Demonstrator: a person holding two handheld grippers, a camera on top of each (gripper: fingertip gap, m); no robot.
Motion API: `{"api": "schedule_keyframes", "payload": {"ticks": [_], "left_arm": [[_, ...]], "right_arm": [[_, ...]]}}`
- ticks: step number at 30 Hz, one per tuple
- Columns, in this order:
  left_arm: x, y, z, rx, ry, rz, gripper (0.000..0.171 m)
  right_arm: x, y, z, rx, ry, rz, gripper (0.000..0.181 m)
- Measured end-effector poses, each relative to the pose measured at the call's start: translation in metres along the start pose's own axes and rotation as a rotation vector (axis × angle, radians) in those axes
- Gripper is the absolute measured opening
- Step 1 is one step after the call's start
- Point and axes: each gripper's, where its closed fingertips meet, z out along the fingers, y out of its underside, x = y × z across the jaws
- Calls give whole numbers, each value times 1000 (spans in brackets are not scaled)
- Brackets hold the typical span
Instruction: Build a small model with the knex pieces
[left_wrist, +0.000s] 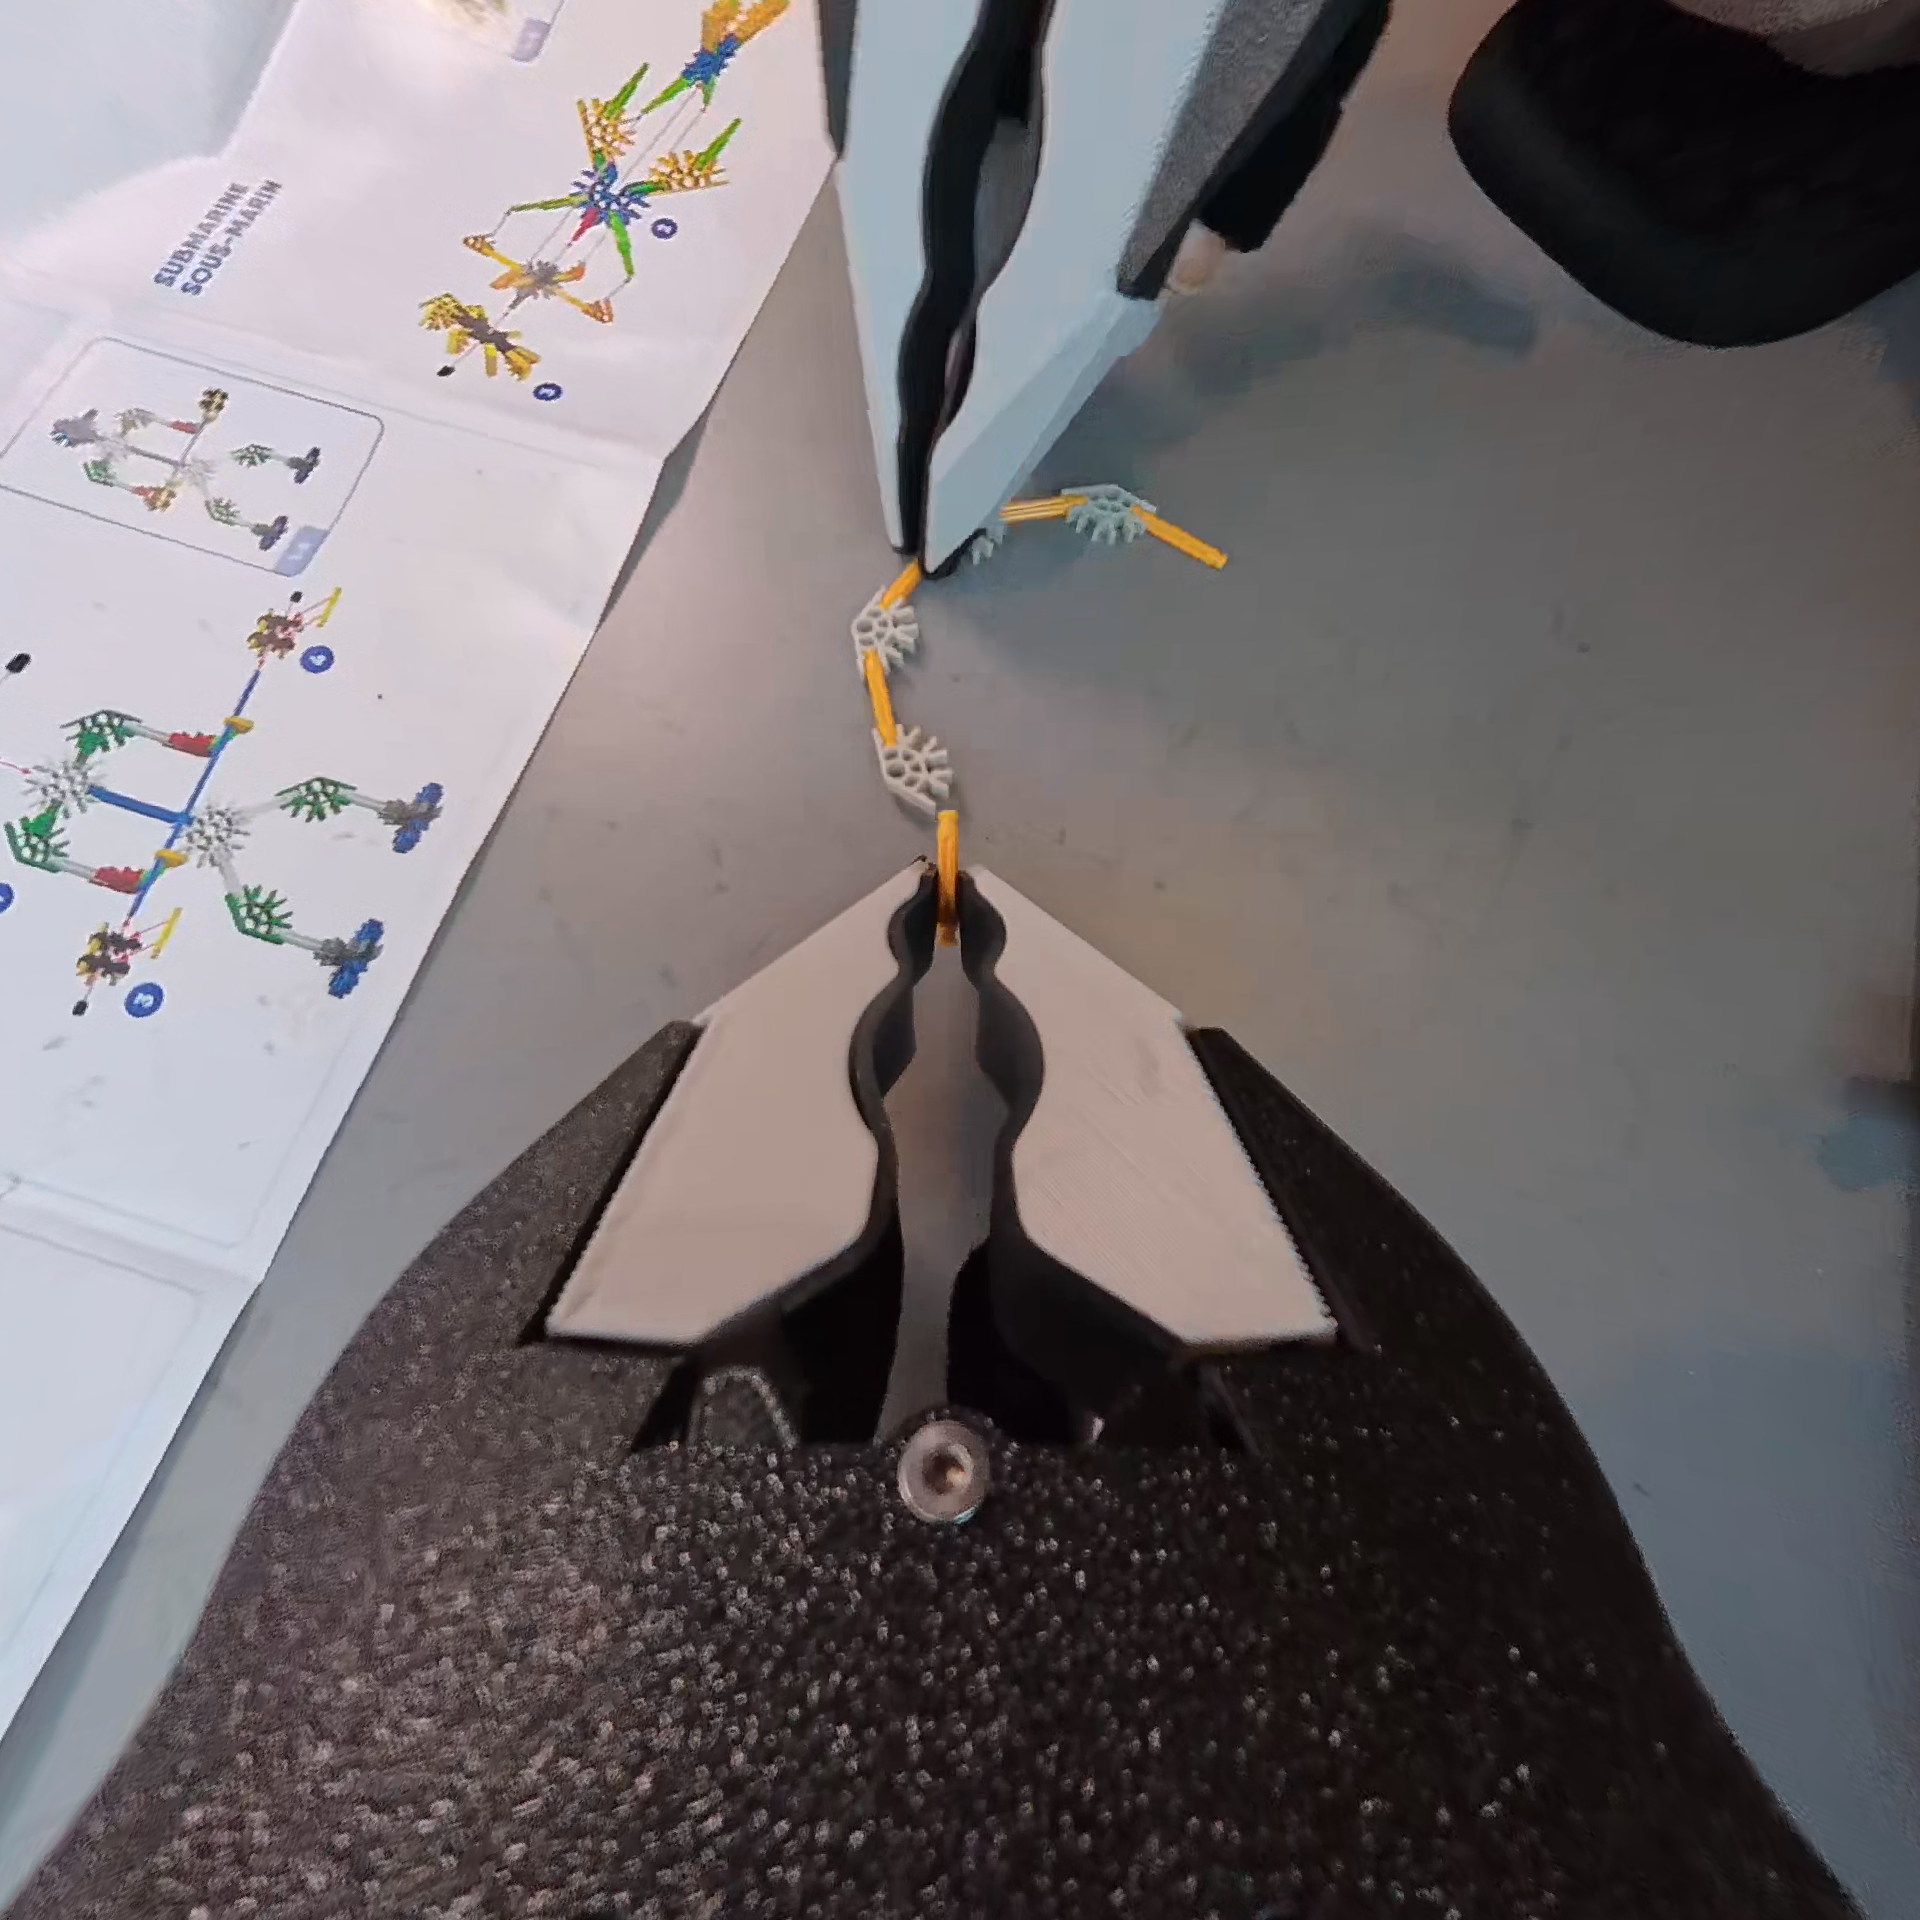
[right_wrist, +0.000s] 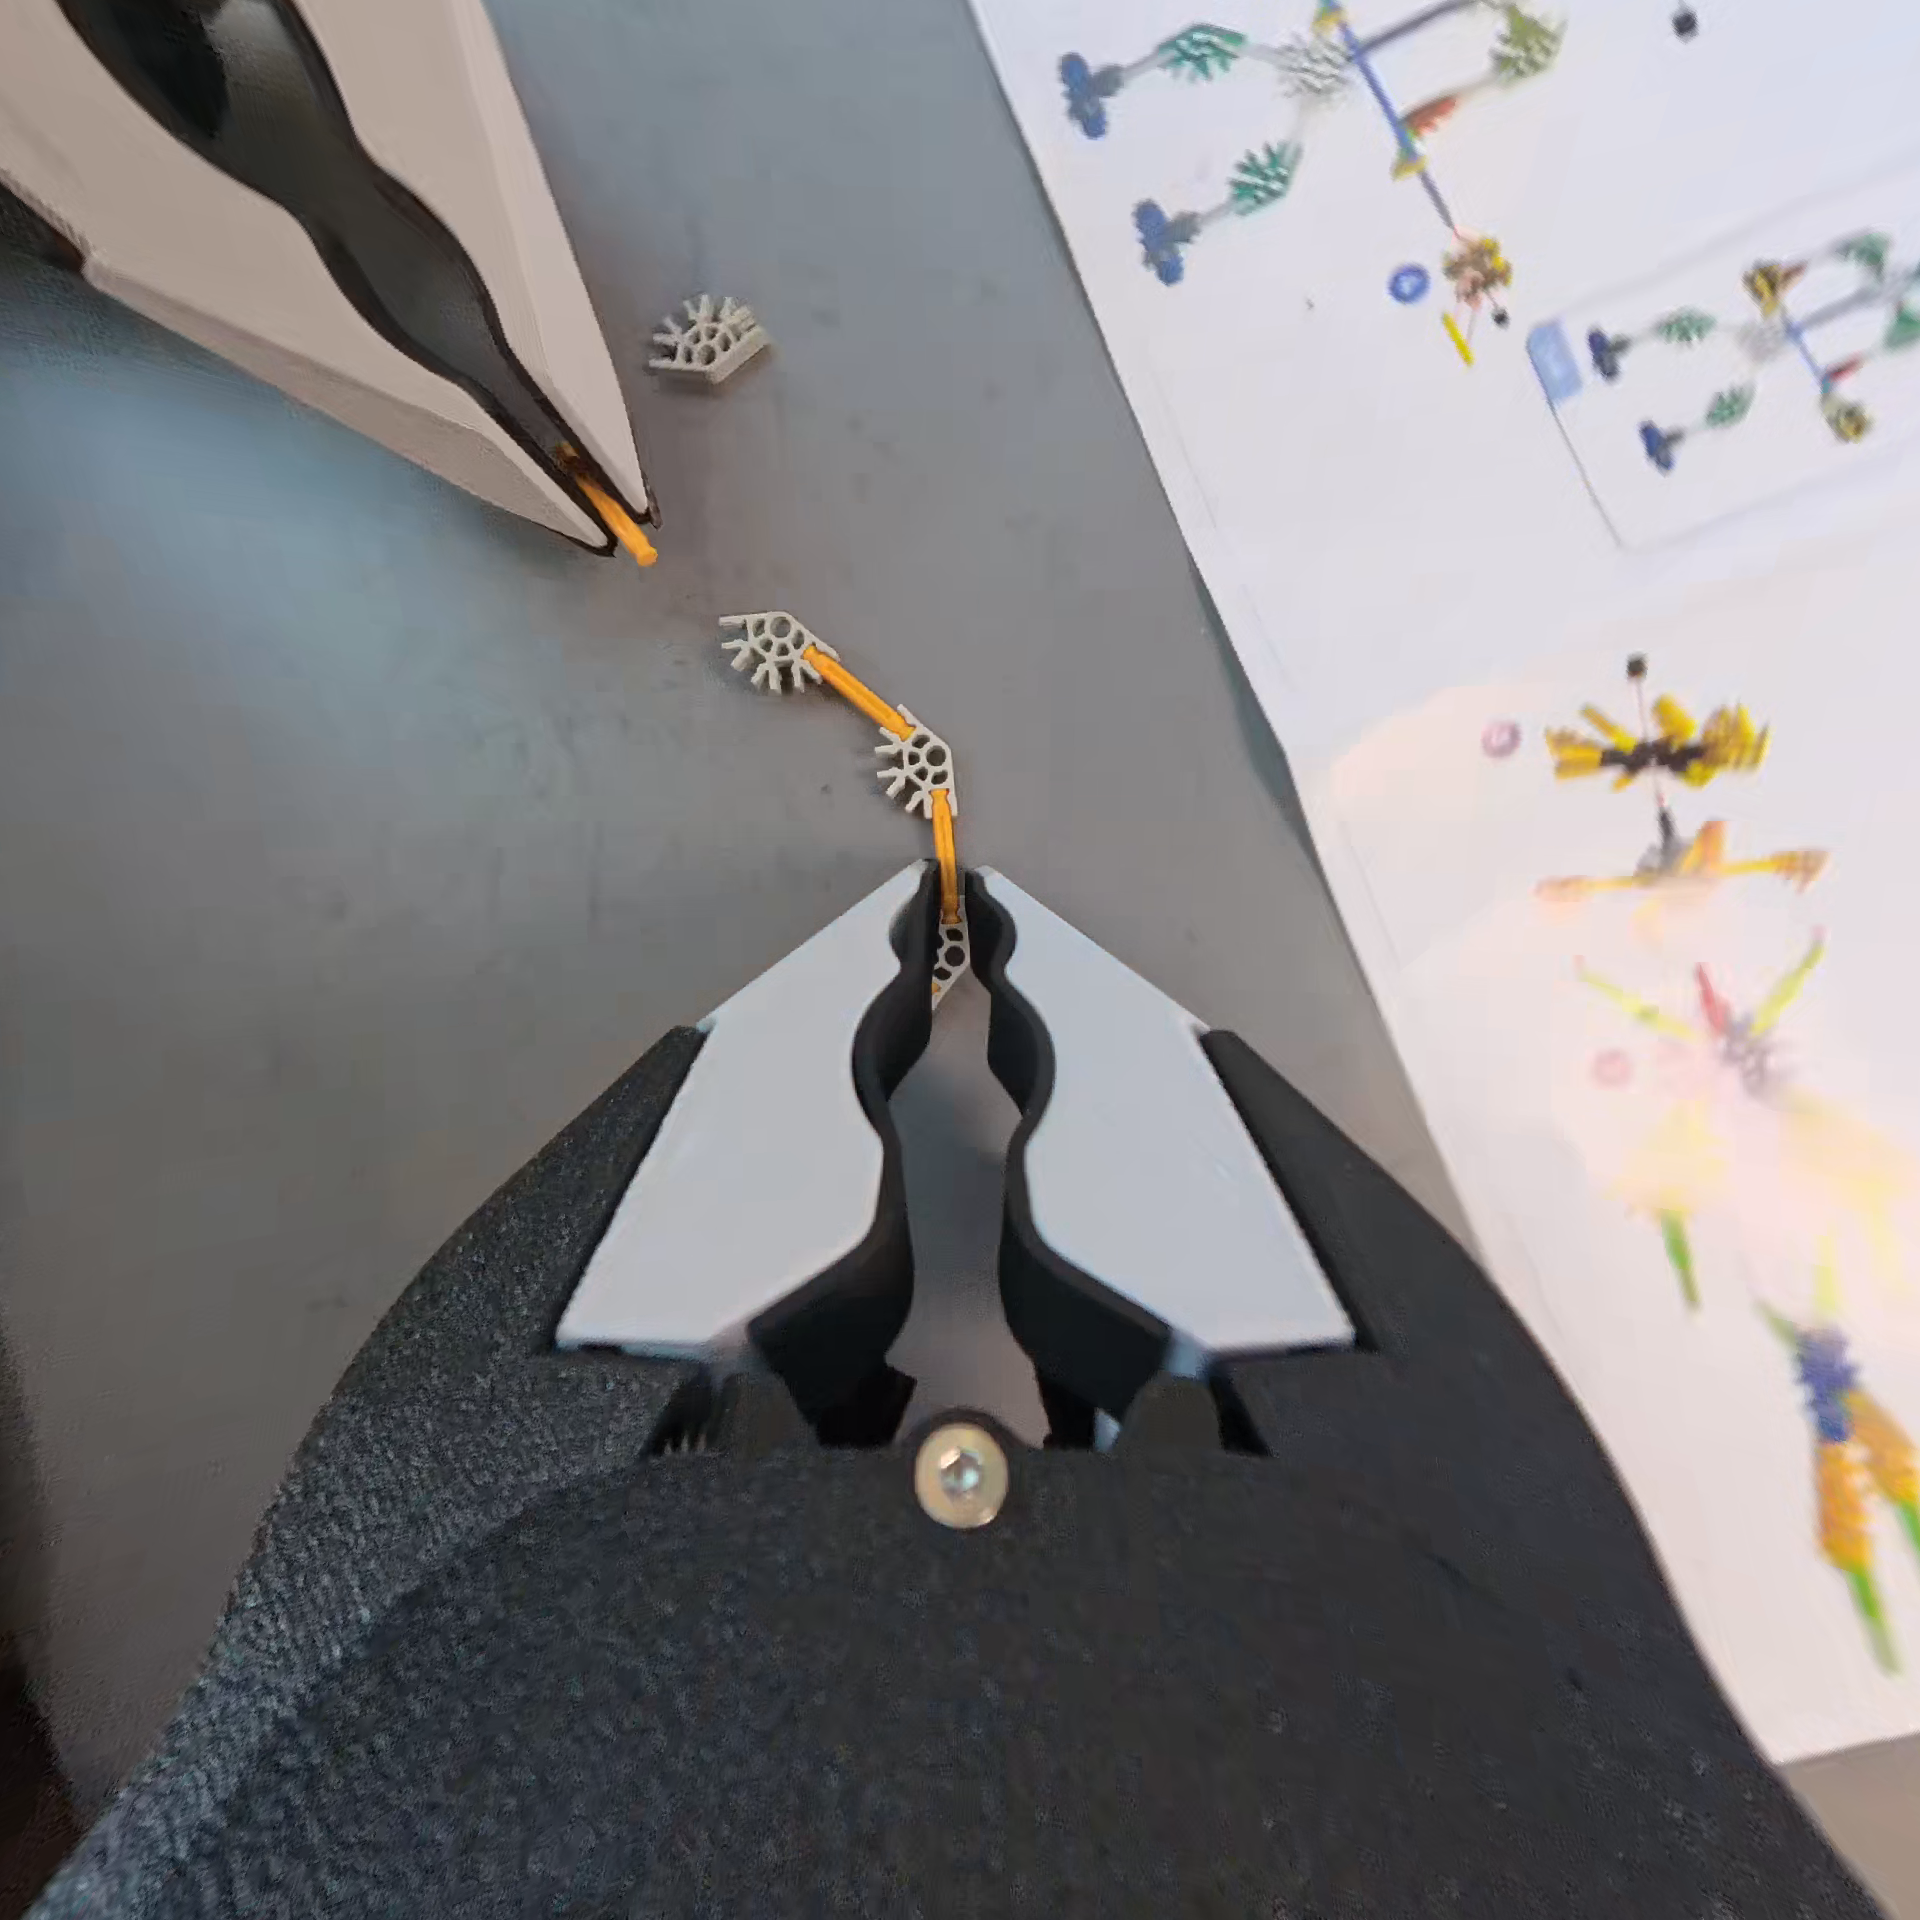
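left gripper (left_wrist: 943, 883): I'm seeing it clenched, pinching one short yellow rod (left_wrist: 947, 847) at the very fingertips. Most of the rod is sticking out ahead, just above the table (left_wrist: 1455, 883).
right gripper (right_wrist: 951, 883): clenched too. It's gripping the chain (right_wrist: 858, 693) where a yellow rod is entering a grey connector, and that connector is sitting between the pads.
chain: grey fan-shaped connectors and yellow rods are alternating, all plugged together. Ahead of the right gripper it's running rod, connector, rod, then the end connector (right_wrist: 771, 649). In the left wrist view I'm seeing more of it trailing out behind the right gripper's tips, ending in a bare rod.
gap: in the right wrist view the held rod's free tip is pointing towards the end connector but standing apart from it, so I'm reading it as not plugged in. In the left wrist view the two are looking almost in contact; I'm putting that down to the angle.
loose part: one spare connector (right_wrist: 710, 338) is lying alone on the table beside the left gripper, joined to nothing.
sheet (left_wrist: 312, 623): a printed instruction sheet with coloured build diagrams is lying flat along the table edge, clear of both grippers.
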Motion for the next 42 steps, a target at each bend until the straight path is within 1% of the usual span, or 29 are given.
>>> {"api": "schedule_keyframes", "payload": {"ticks": [1, 2, 3, 5, 7, 10, 12, 13, 16, 18, 21, 23, 26, 28, 30, 33, 37, 42], "left_arm": [[-3, 0, 0, 0, -10, -20, 3], [-6, 1, -1, 1, -21, -39, 3], [-8, 1, -1, 2, -27, -55, 3], [-8, 2, 1, 1, -25, -77, 3], [-6, 2, 2, 0, -17, -83, 3], [-3, 3, 6, -12, -16, -92, 3], [-2, 4, 8, -17, -15, -100, 3], [-1, 4, 9, -18, -13, -105, 3], [2, 4, 12, -18, -3, -114, 3], [2, 5, 13, -24, -8, -120, 3], [1, 5, 14, -23, -17, -136, 3], [-1, 4, 15, -20, -25, -148, 3], [-3, 2, 16, -12, -32, -172, 3], [-5, 2, 17, -9, -37, -188, 3], [-4, 1, 18, -5, -38, -193, 3], [-5, 1, 19, -9, -44, -196, 3], [-6, 0, 20, -12, -50, -198, 3], [-6, 0, 20, -24, -53, -208, 3]], "right_arm": [[-2, 3, -2, 29, -1, 85, 3], [-4, 5, -4, 57, 9, 139, 4], [-7, 8, -6, 79, 24, 165, 9], [-17, 13, -10, 92, 35, 180, 22], [-27, 18, -14, 94, 30, 164, 22], [-26, 29, -20, 74, 55, 165, 21], [-36, 36, -21, 59, -4, 181, 20], [-42, 36, -21, 63, -23, 174, 23], [-62, 32, -22, 71, -92, 118, 21], [-60, 26, -25, 96, -82, 97, 21], [-48, 15, -28, 129, -42, 49, 22], [-42, 5, -25, 144, -9, -49, 20], [-35, -17, -16, 178, 50, -243, 11], [-32, -28, -6, 171, 78, -367, 6], [-32, -36, 3, 149, 81, -427, 2], [-34, -43, 10, 128, 55, -463, 0], [-30, -35, 18, 46, 39, -470, 0], [-33, -33, 22, 22, -4, -408, 0]]}}
